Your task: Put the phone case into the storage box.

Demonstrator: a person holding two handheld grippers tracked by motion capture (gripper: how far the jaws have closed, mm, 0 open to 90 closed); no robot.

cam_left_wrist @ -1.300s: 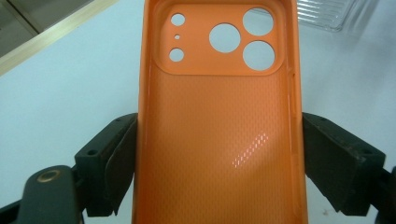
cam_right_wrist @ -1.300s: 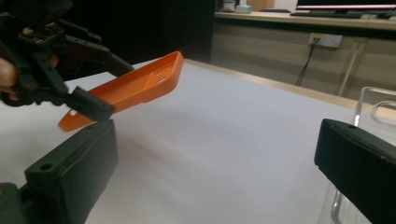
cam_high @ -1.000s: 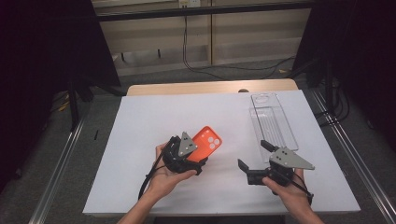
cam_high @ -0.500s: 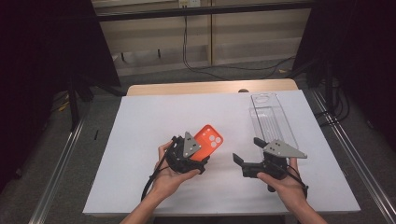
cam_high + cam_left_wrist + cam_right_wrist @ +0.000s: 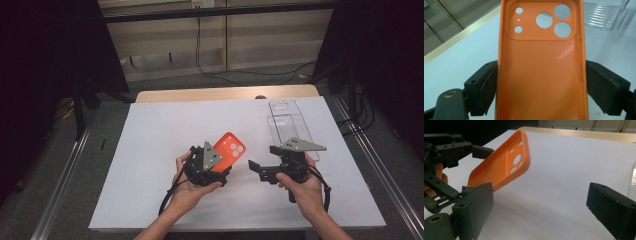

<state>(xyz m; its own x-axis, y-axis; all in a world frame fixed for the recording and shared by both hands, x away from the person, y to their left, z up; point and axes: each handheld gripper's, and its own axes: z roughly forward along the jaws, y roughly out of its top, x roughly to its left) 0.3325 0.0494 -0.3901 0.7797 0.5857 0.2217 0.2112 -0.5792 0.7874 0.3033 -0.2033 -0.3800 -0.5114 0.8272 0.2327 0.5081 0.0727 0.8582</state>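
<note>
1. Orange soft-plastic phone case with round camera cut-outs at its far end sat clamped by its two long edges between the black jaws of the left gripper, its textured inner face turned toward that gripper's camera.
2. From the high view, the orange phone case was lifted off the white table, tilted, with its camera end pointing up and away from the person, near the middle of the sheet.
3. The left hand cradled the left gripper from below, and a grey three-cornered plate stood on top of the tool, just beside the case's near end.
4. To the case's right, apart from it, the right gripper was held by the right hand, its jaws pointing toward the case.
5. In the right gripper view, the right gripper had its two black jaws spread wide with nothing between them but bare table, and the orange case hung beyond the left-hand jaw, not touching it.
6. Farther right and beyond the case, a clear ribbed plastic tray lay flat on the table near its far right edge.
7. A strip of pale wooden edge showed past the white sheet, well behind the case.
</note>
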